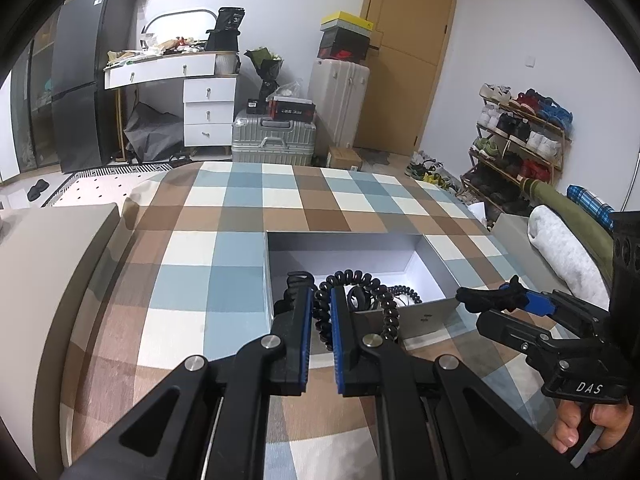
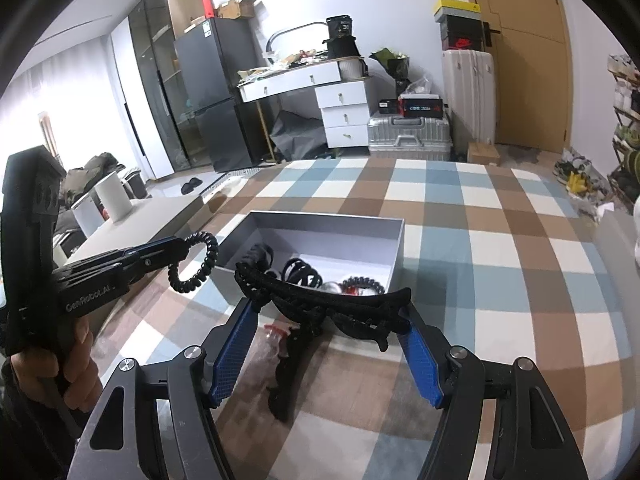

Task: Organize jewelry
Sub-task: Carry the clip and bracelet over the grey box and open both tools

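Note:
My left gripper (image 1: 320,292) is shut on a black spiral hair tie (image 1: 360,280), which hangs from its blue pads above the near edge of an open grey box (image 1: 434,256). From the right wrist the same hair tie (image 2: 196,264) dangles as a ring at the left gripper (image 2: 182,244). My right gripper (image 2: 324,312) holds a long black hair clip (image 2: 320,300) crosswise, one end against each pad, just in front of the box (image 2: 320,220). In the left wrist view that clip (image 1: 480,298) and the right gripper (image 1: 492,308) are at the right. Several hair ties (image 2: 304,270) lie inside the box.
The box sits on a bed with a blue, brown and white checked cover (image 2: 480,280). Another black clip (image 2: 288,376) and a small clear item with red (image 2: 276,332) lie on the cover under the right gripper. A grey bedside surface (image 1: 48,248) borders the bed at left.

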Available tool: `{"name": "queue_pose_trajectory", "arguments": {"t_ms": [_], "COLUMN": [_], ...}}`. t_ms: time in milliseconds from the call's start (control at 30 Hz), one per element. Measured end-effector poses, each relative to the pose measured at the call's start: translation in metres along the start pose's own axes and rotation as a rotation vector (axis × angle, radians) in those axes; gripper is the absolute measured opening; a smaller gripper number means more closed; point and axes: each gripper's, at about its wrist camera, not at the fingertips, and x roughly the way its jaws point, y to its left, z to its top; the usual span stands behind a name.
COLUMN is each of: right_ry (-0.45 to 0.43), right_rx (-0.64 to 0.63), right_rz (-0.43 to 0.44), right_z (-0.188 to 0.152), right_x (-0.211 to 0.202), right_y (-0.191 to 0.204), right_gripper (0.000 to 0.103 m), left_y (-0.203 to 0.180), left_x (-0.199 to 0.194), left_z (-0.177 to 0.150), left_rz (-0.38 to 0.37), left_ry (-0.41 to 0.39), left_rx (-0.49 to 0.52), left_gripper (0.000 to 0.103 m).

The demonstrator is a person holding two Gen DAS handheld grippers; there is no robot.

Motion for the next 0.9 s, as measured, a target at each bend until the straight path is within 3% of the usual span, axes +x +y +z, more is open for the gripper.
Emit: {"name": "queue_pose_trajectory", "arguments": {"t_ms": [900], "right_ry": [0.022], "right_rx": [0.066], "right_rz": [-0.014], "right_z": [0.016], "right_x": [0.038], "right_y": [-0.008], "right_gripper": [0.07], "left_y": [0.0], "left_x": [0.023], "left_z": [0.012], "left_rz": [0.004], "left_ry": [0.029], "left_rx": [-0.029], "left_gripper": [0.005]}}
